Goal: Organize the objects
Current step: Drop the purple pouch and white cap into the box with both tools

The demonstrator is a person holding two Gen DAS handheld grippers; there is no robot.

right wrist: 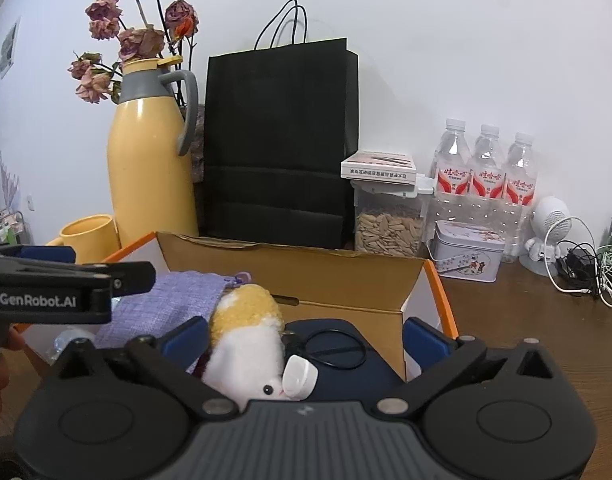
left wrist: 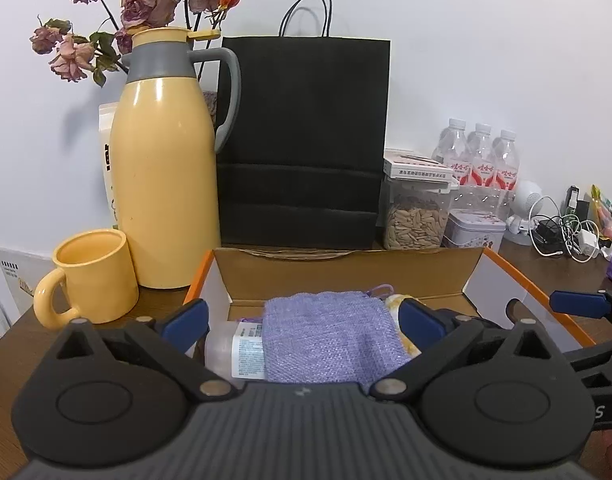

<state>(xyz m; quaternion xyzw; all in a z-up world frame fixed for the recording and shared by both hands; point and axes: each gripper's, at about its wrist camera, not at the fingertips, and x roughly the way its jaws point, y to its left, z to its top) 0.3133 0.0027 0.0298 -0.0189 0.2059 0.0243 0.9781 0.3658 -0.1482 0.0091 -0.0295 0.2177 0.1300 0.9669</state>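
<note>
An open cardboard box [left wrist: 346, 276] with orange edges sits on the wooden table. Inside lie a purple woven pouch [left wrist: 326, 332], a clear labelled bottle [left wrist: 234, 350] partly under it, and a yellow and white plush toy [right wrist: 246, 332]. Beside the toy are a dark blue case [right wrist: 370, 376] with a black cord loop and a small white object [right wrist: 300, 376]. My left gripper [left wrist: 304, 318] is open, its blue pads wide apart on either side of the pouch. My right gripper [right wrist: 306, 338] is open too, straddling the plush toy and the case. Neither holds anything.
Behind the box stand a yellow thermos jug [left wrist: 166, 184], a yellow mug [left wrist: 92, 276], a black paper bag [left wrist: 302, 140], a seed jar [left wrist: 416, 216], a tin [left wrist: 472, 228] and water bottles [left wrist: 482, 160]. Tangled cables [left wrist: 566, 232] lie at the far right.
</note>
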